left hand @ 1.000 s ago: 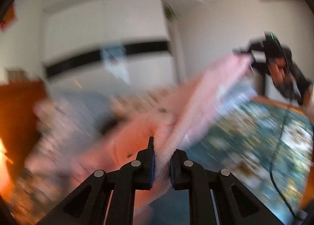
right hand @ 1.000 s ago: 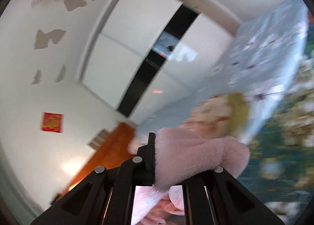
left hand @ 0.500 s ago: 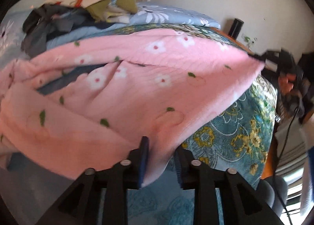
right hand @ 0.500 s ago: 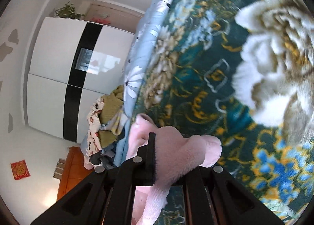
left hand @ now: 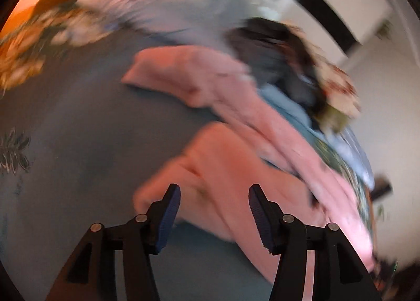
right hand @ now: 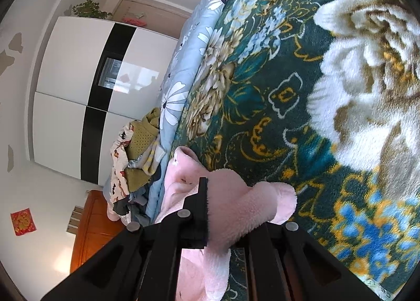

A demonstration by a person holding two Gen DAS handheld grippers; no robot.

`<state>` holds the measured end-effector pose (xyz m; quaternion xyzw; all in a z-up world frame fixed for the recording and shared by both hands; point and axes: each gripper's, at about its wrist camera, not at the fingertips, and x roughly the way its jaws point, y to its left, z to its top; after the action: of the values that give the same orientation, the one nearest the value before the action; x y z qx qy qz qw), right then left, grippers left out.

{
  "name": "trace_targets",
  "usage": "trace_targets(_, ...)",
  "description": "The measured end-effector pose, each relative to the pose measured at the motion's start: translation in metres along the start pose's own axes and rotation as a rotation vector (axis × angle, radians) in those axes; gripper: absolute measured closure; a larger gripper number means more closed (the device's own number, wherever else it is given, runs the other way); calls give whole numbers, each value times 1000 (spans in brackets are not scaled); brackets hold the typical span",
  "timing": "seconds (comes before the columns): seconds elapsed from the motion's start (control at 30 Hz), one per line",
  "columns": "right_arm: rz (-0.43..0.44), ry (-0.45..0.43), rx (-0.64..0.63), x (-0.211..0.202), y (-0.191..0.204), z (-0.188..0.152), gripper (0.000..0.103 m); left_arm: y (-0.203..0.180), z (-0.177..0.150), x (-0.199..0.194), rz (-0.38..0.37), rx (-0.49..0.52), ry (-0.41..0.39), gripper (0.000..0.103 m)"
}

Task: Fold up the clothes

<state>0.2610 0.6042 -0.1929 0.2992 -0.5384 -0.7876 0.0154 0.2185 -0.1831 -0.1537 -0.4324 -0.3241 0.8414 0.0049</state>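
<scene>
The pink fleece garment (left hand: pixel 231 159) lies spread on the bed in the blurred left wrist view. My left gripper (left hand: pixel 214 209) is open just above it, with nothing between its fingers. In the right wrist view my right gripper (right hand: pixel 231 211) is shut on a bunched corner of the same pink garment (right hand: pixel 244 204), held close over the green flowered blanket (right hand: pixel 302 78). The fleece hides the right finger.
A pile of other clothes (right hand: pixel 136 159) lies at the far end of the bed, also seen in the left wrist view (left hand: pixel 302 64). A light blue flowered quilt (right hand: pixel 189 59) runs along the blanket's edge. A white and black wardrobe (right hand: pixel 86 96) stands behind.
My left gripper has opened and let go of the pink garment, which now lies on the bed. My right gripper has kept its hold and barely moved.
</scene>
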Motion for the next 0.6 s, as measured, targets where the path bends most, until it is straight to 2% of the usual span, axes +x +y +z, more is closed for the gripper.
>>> trace_targets(0.2,-14,6,2,2,1,1,97,33,14,34,-83,-223,65,45)
trace_targets(0.37,-25,16,6,5,1,1,97,19,25,30,-151,-225,65,46)
trace_targets(0.5,-18,18,16,5,-1,0,97,8,23,48,-60,-200,140,46)
trace_targets(0.53,-15,19,20,5,-3,0,97,13,19,51,-52,-231,147,47)
trace_targets(0.6,-9,21,27,4,-5,-1,97,22,14,49,-90,-278,126,47)
